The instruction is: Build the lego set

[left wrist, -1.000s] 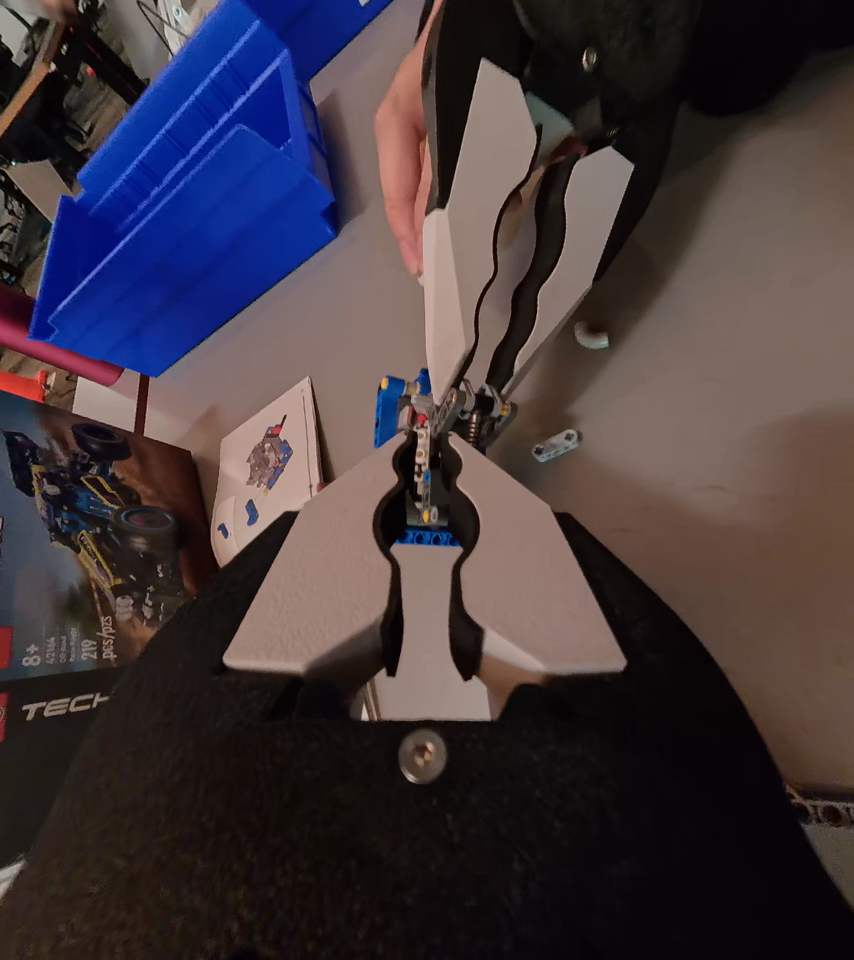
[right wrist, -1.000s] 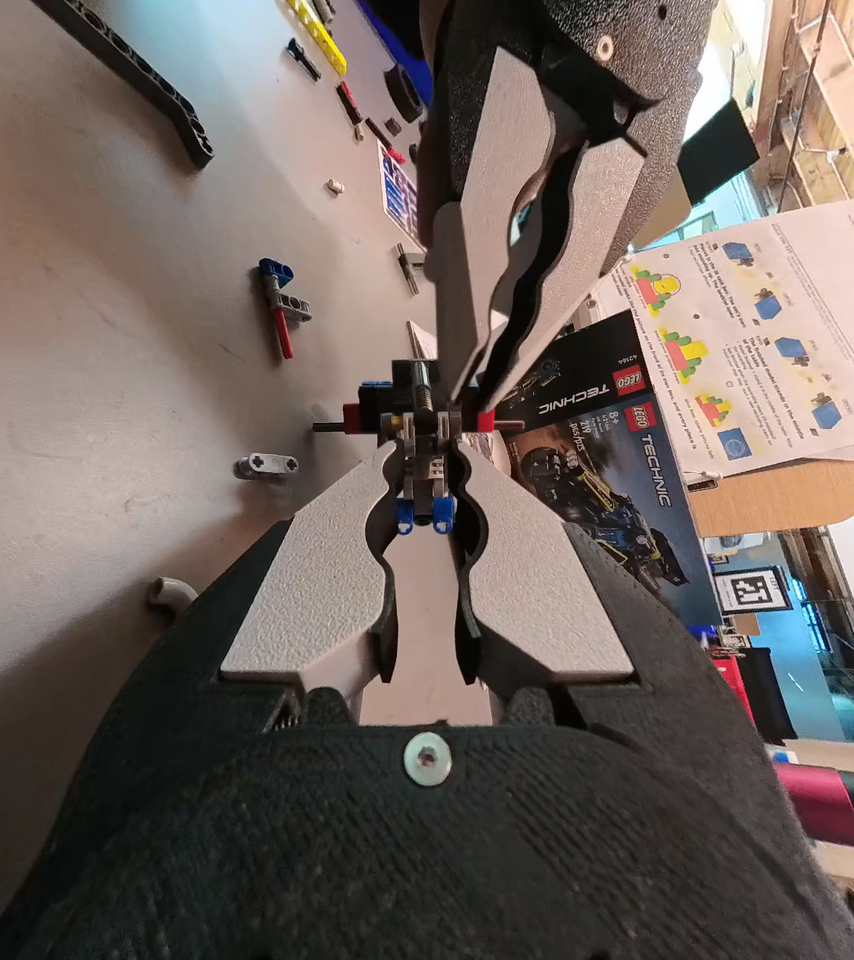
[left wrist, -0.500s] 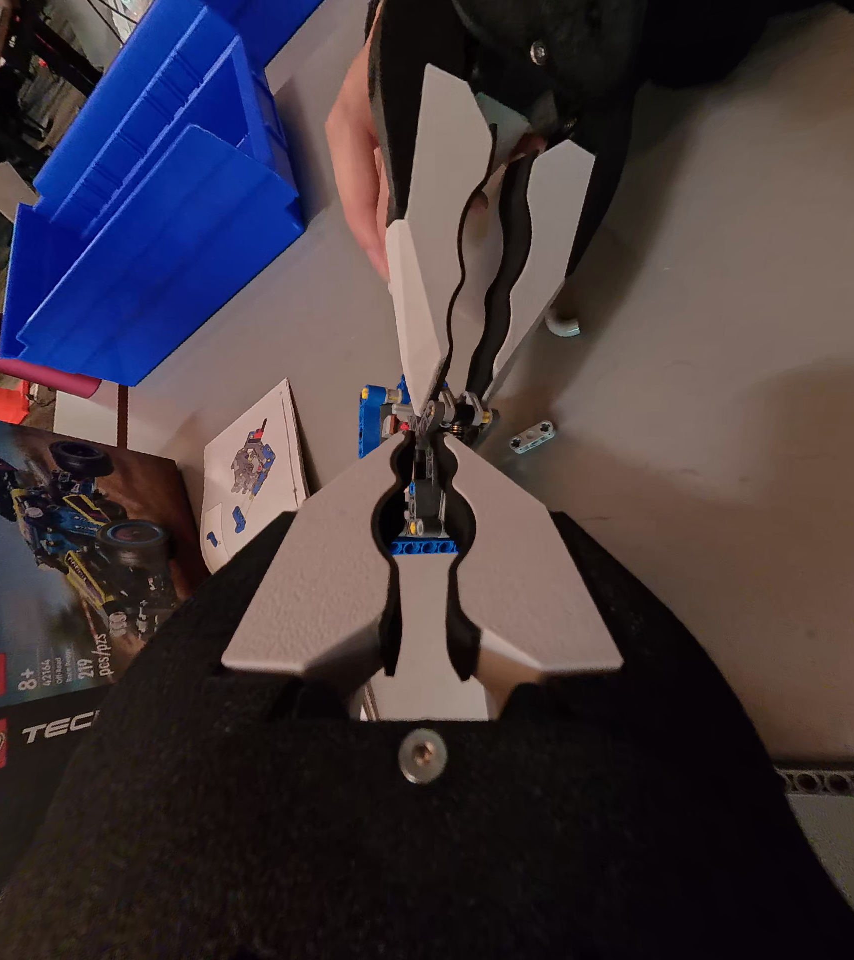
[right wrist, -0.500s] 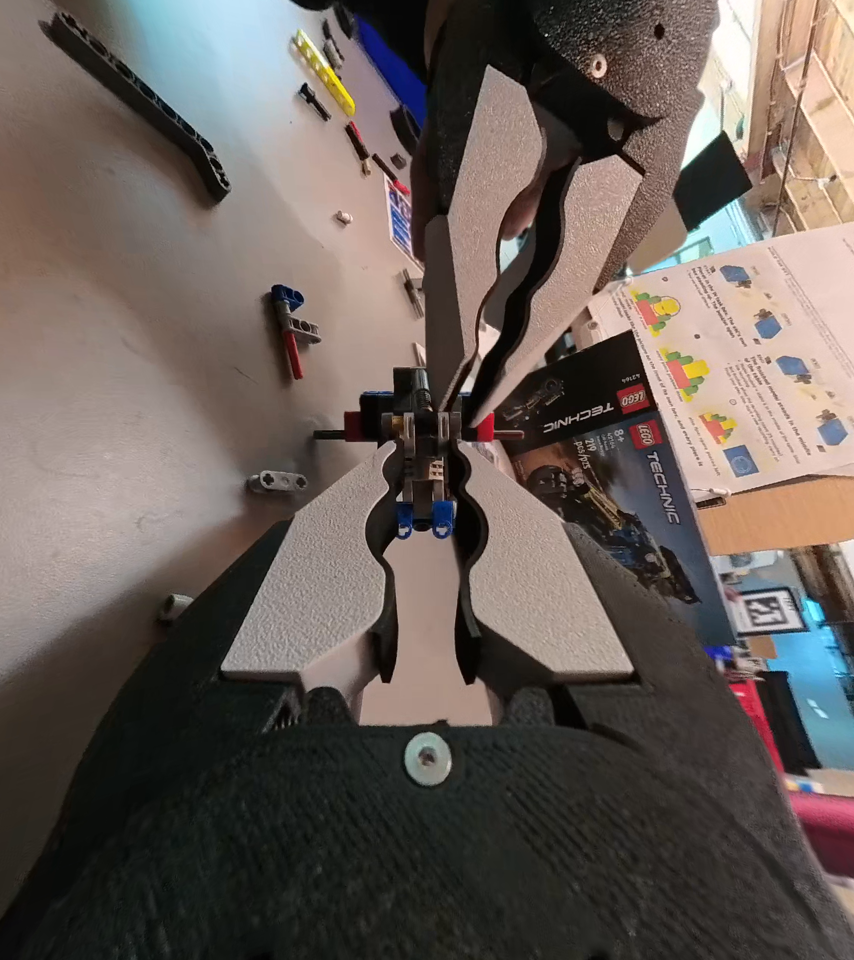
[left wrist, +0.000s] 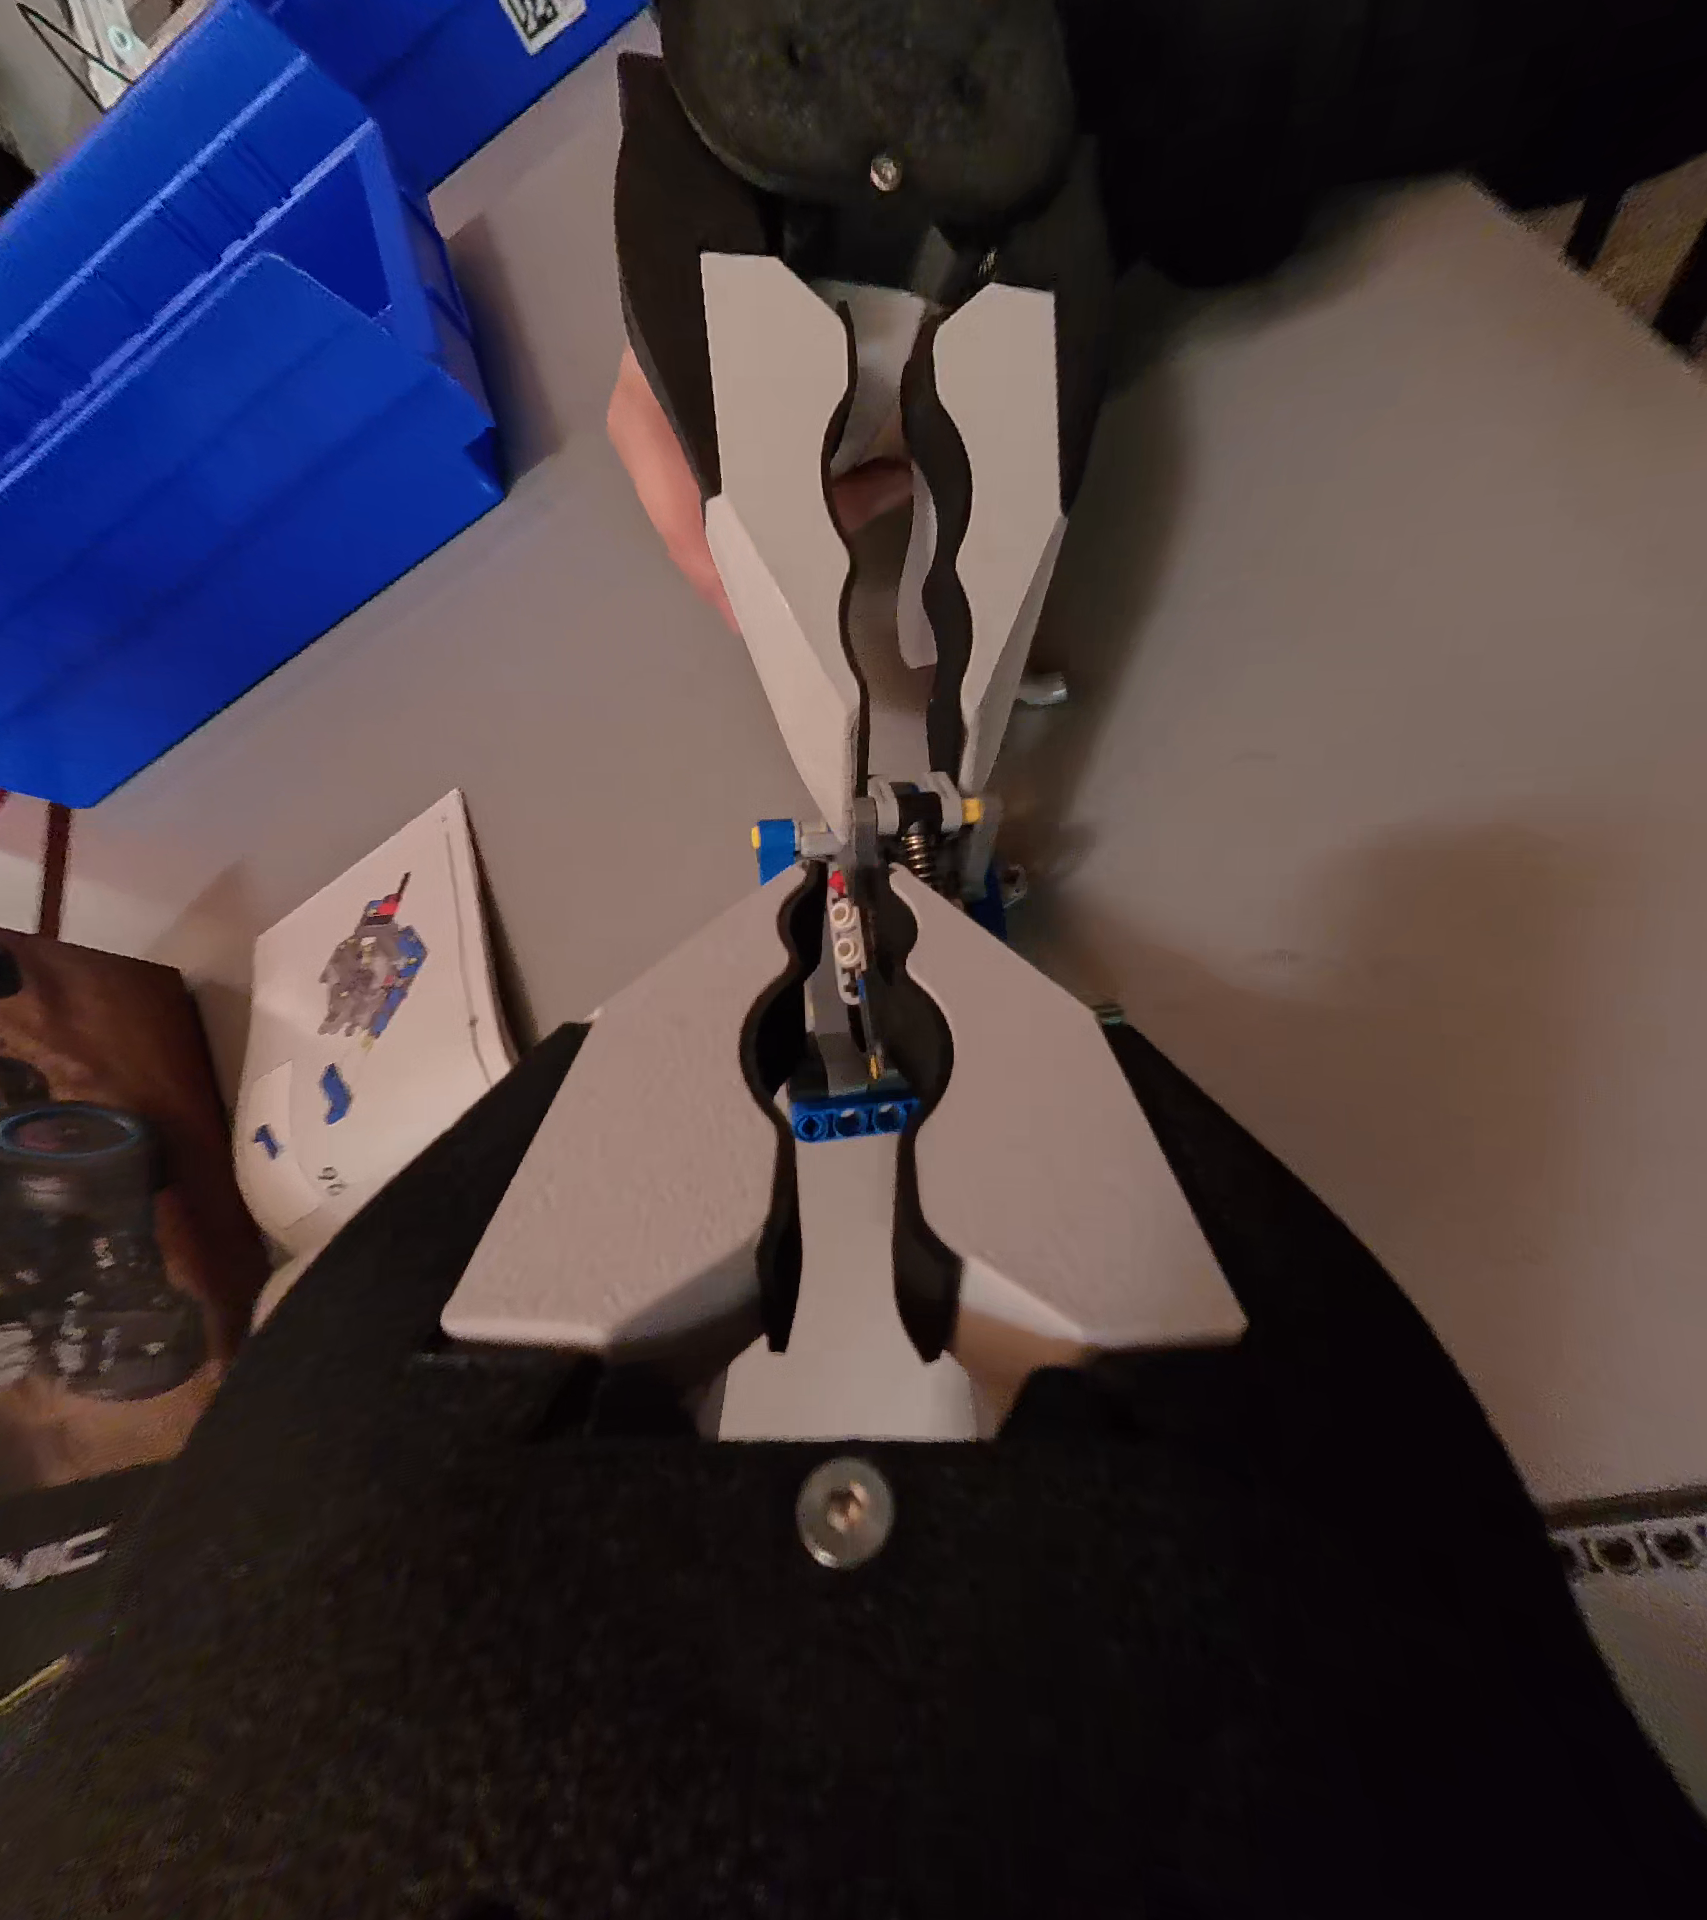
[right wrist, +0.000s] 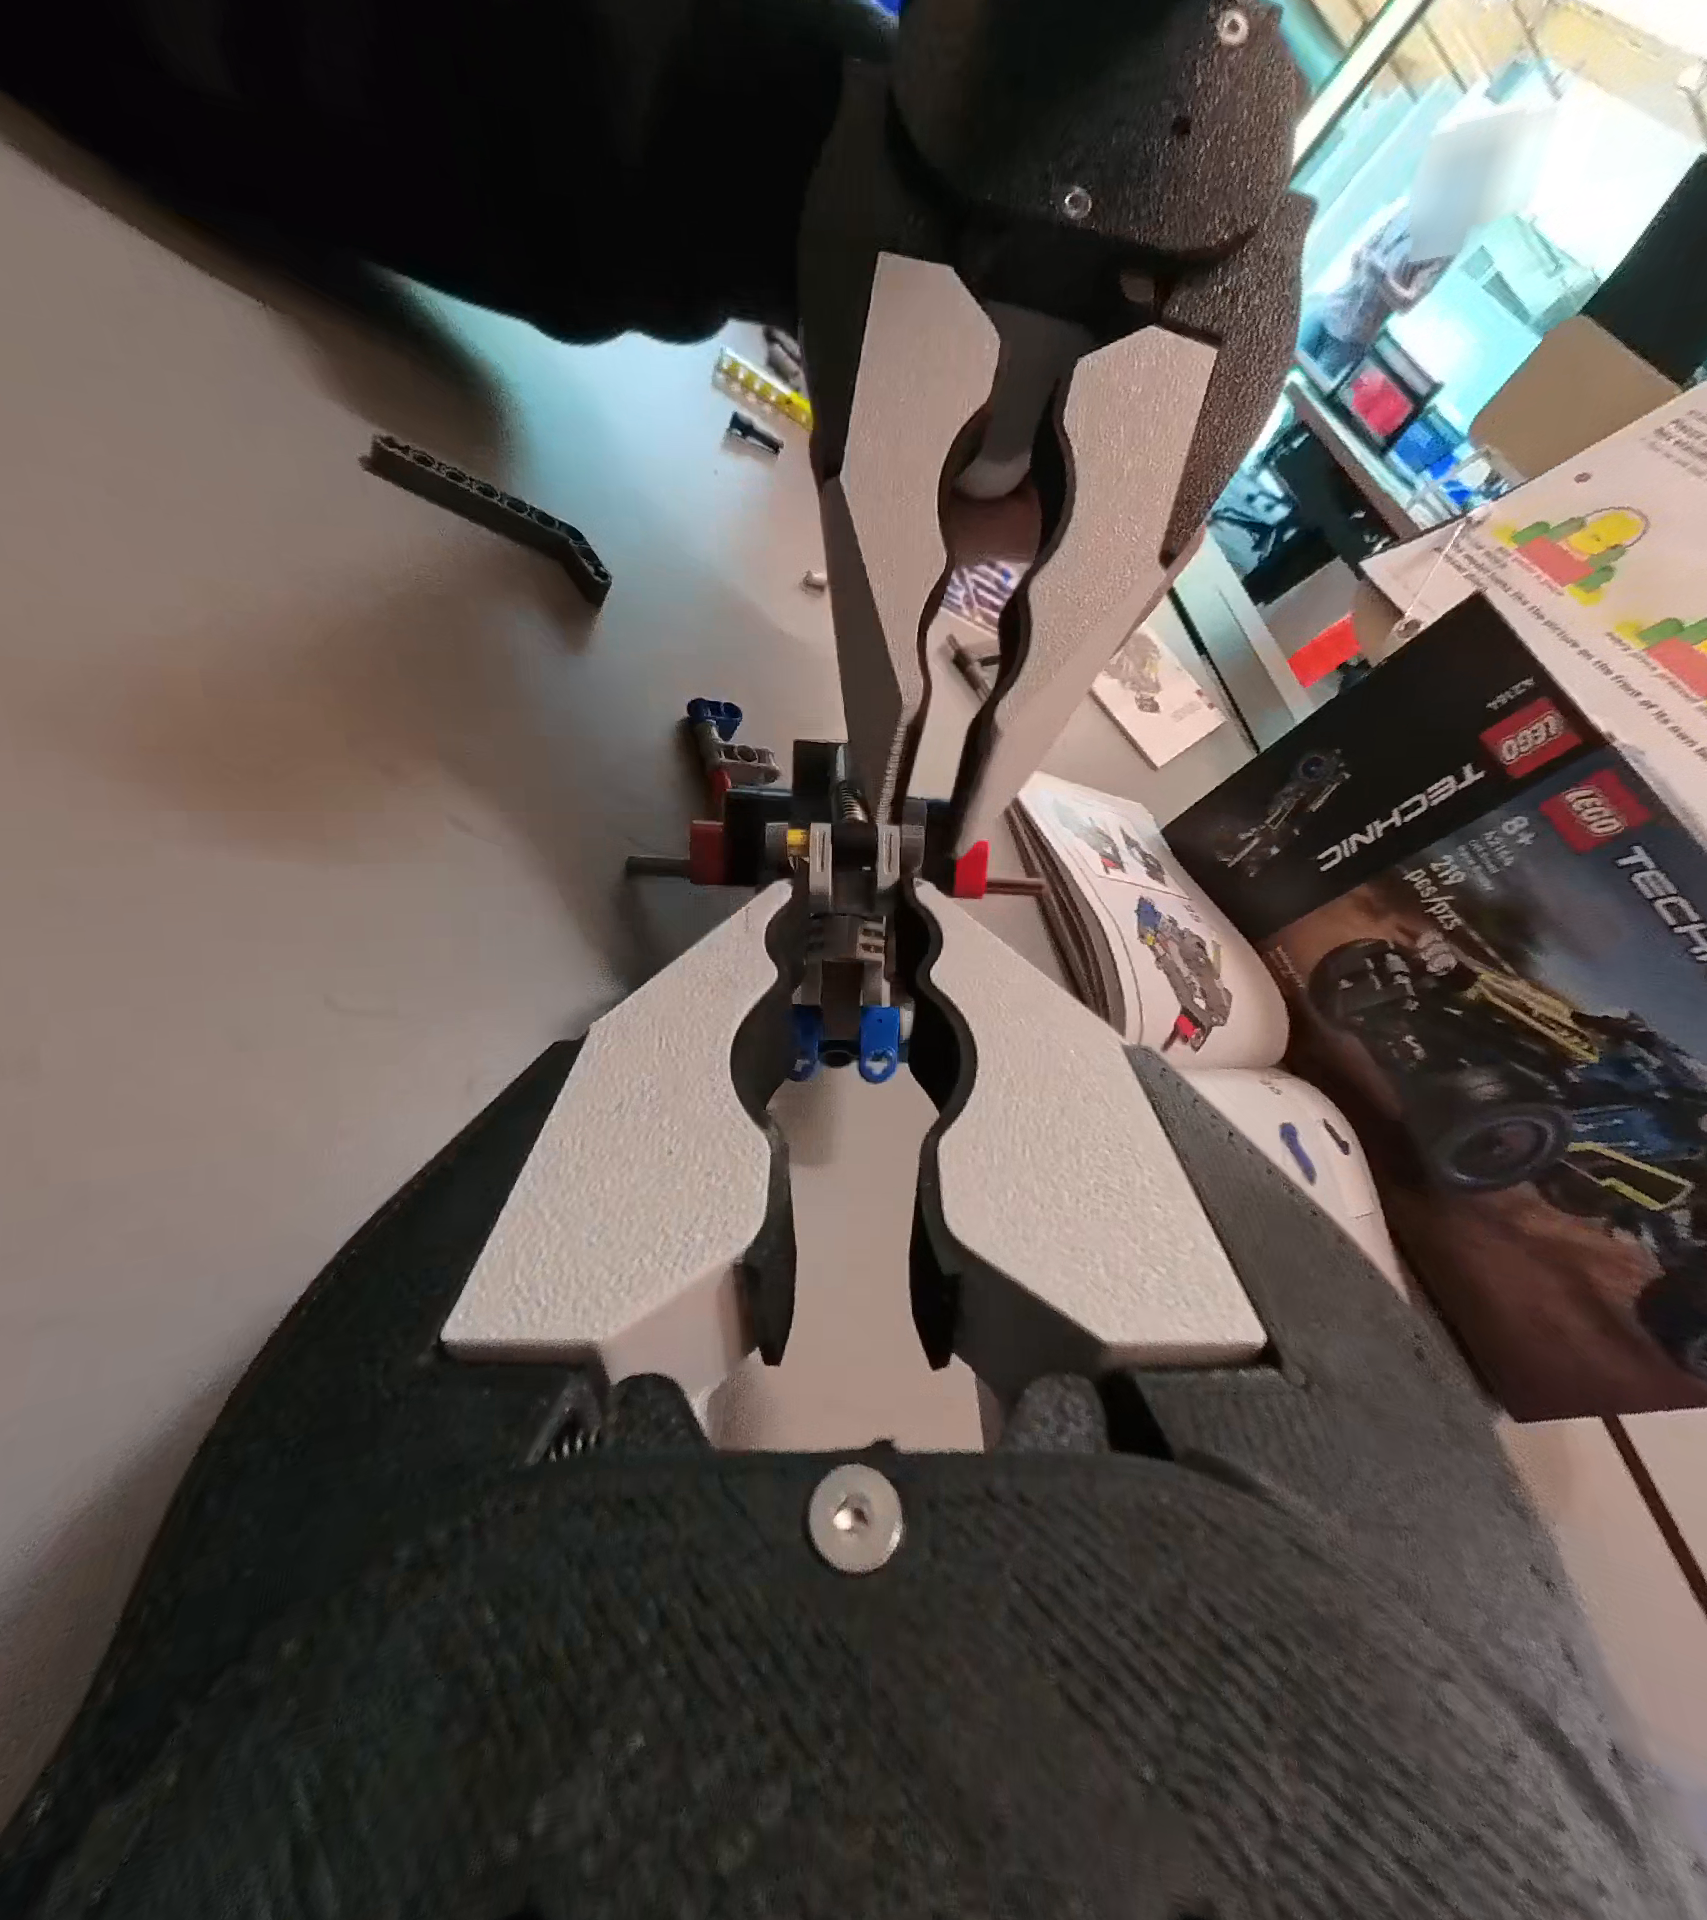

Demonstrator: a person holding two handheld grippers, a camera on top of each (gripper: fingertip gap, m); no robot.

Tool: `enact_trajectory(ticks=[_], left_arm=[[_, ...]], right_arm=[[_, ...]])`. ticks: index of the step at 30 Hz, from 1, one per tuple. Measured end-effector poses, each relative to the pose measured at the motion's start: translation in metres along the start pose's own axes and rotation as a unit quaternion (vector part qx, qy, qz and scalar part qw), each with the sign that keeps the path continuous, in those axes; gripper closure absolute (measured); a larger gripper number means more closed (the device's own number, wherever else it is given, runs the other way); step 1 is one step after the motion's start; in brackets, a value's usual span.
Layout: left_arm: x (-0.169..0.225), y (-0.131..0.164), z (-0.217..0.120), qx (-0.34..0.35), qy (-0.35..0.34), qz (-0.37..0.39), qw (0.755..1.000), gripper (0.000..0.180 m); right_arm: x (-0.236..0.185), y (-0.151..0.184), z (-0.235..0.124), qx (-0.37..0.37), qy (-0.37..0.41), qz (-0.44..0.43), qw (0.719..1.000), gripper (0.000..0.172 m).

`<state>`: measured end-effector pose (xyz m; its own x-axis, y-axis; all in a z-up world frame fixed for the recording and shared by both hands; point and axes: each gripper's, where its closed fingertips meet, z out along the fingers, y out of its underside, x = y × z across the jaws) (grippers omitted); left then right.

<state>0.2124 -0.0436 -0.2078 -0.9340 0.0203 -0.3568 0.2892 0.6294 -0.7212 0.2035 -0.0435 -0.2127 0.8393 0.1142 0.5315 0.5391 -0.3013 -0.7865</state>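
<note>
Grey and blue plastic fills the middle of both wrist views: a small brick-built vehicle chassis [left wrist: 854,977], with a coil spring, red bushes and a blue beam at its near end, is caught between the two grippers above the grey table [left wrist: 1348,727]. The left gripper [left wrist: 854,888] has its jaws closed down to a narrow slot on the chassis, dark pads pressing the grey frame on either side. From twelve o'clock the right gripper [left wrist: 906,774] comes in tip to tip, a hand [left wrist: 662,468] behind it; in its own view that right gripper [right wrist: 844,894] is likewise clamped on the chassis [right wrist: 844,935], blue pins showing just inside the jaws. At ten o'clock in the left view stands a blue storage bin [left wrist: 153,436]; at eight o'clock lie an open instruction booklet [left wrist: 371,997] and a set box [left wrist: 18,1195]. In the right view, loose parts sit on the table at ten to eleven o'clock: a long dark beam [right wrist: 485,514] and a small blue-and-grey piece [right wrist: 724,738]. The booklet [right wrist: 1161,935] and box [right wrist: 1555,987] lie at three o'clock.
</note>
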Motion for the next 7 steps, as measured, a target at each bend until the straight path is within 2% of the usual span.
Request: enact_trajectory(ticks=[1, 7], left_arm=[[0.0011, -0.0005, 0.0000, 0.010, 0.013, -0.013, 1.000, 0.176], [0.0004, 0.0048, 0.0058, 0.037, 0.072, -0.067, 0.994, 0.179]], right_arm=[[-0.0001, 0.0005, 0.0001, 0.002, -0.004, 0.007, 1.000, 0.159], [0.0005, 0.0060, 0.0016, 0.001, -0.027, 0.061, 0.998, 0.158]])
